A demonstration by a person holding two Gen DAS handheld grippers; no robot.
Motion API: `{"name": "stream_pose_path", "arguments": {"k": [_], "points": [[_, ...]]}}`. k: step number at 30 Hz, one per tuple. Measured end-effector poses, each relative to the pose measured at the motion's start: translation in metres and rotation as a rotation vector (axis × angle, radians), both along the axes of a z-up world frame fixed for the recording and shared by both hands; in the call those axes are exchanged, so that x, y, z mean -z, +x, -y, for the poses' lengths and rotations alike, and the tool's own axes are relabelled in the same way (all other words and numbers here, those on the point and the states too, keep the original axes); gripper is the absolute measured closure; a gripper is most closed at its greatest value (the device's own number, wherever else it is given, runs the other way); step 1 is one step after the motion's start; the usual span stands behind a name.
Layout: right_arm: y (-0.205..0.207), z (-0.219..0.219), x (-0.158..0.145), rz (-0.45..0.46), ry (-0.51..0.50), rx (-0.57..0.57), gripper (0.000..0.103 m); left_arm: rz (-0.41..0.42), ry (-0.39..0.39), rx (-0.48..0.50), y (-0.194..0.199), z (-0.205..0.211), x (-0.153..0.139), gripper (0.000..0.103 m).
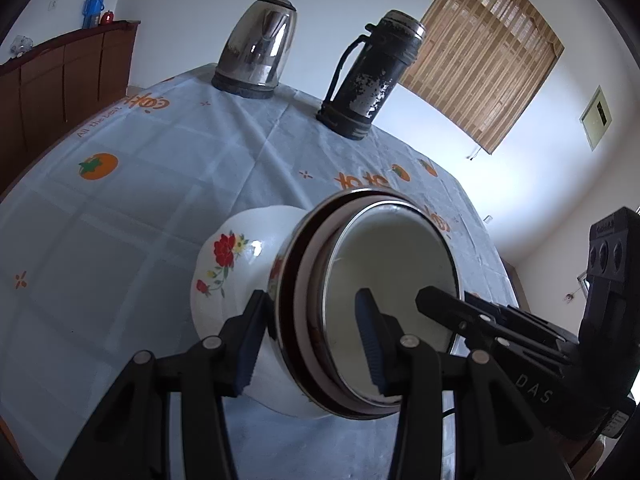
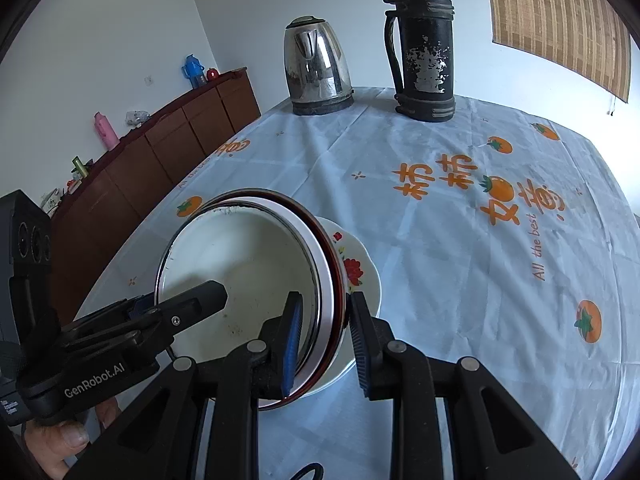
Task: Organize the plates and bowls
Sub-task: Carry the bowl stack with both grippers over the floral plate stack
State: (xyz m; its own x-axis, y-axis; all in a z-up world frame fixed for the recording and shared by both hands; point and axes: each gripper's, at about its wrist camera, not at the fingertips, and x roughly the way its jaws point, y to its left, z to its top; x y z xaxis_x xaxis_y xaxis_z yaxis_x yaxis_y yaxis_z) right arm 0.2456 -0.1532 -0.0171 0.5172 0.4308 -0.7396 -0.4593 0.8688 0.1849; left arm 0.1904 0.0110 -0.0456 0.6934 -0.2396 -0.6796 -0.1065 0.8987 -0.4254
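Together, your left gripper (image 1: 312, 344) and right gripper (image 2: 326, 344) had their fingers straddling opposite rims of the stacked bowls (image 1: 384, 304), tilted on the worktop (image 1: 120, 220), not visibly clamped.

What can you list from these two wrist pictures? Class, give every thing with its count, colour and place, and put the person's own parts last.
Floral bowl: one, white with red flowers, on the tablecloth, bottom of the stack.
Metal-rimmed bowl: one, pale inside, dark red band, nested in the floral bowl.
Kettle: one, silver, far table edge.
Thermos flask: one, black, worn, right of the kettle.
Tablecloth: one, pale blue with orange fruit prints, covers the table.
Sideboard: one, dark brown, along the wall.
Blind: one, brown, on the window.
Left gripper: one, black, fingers astride the bowls' rims.
Right gripper: one, black, fingers astride the opposite rims.
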Motion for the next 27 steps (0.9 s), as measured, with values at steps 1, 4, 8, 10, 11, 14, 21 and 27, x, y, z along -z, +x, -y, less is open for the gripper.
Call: {"name": "stream_pose_path", "arguments": {"k": [1, 4, 8, 10, 11, 14, 21, 27], "points": [[0.0, -0.001, 0.0, -0.001, -0.003, -0.002, 0.077, -0.003, 0.001, -0.001, 0.0, -0.001, 0.001, 0.06], [0.001, -0.005, 0.001, -0.004, -0.009, -0.007, 0.077, -0.009, 0.002, -0.005, -0.001, -0.003, 0.002, 0.06], [0.001, -0.008, 0.002, -0.008, -0.016, -0.015, 0.077, -0.014, 0.004, -0.009, -0.001, -0.005, 0.002, 0.06], [0.002, -0.01, 0.002, -0.011, -0.023, -0.017, 0.077, -0.015, 0.005, -0.01, -0.002, -0.005, 0.002, 0.06], [0.003, -0.011, 0.003, -0.013, -0.027, -0.019, 0.077, -0.017, 0.006, -0.01, -0.002, -0.005, 0.002, 0.06], [0.006, -0.013, 0.004, -0.02, -0.036, -0.024, 0.077, -0.025, 0.005, -0.006, -0.001, -0.005, 0.002, 0.06], [0.009, -0.017, 0.005, -0.03, -0.059, -0.034, 0.077, -0.049, -0.004, -0.003, 0.004, -0.009, 0.007, 0.06], [0.016, -0.021, 0.006, -0.047, -0.062, -0.04, 0.077, -0.073, -0.011, 0.002, 0.011, -0.011, 0.013, 0.06]]}}
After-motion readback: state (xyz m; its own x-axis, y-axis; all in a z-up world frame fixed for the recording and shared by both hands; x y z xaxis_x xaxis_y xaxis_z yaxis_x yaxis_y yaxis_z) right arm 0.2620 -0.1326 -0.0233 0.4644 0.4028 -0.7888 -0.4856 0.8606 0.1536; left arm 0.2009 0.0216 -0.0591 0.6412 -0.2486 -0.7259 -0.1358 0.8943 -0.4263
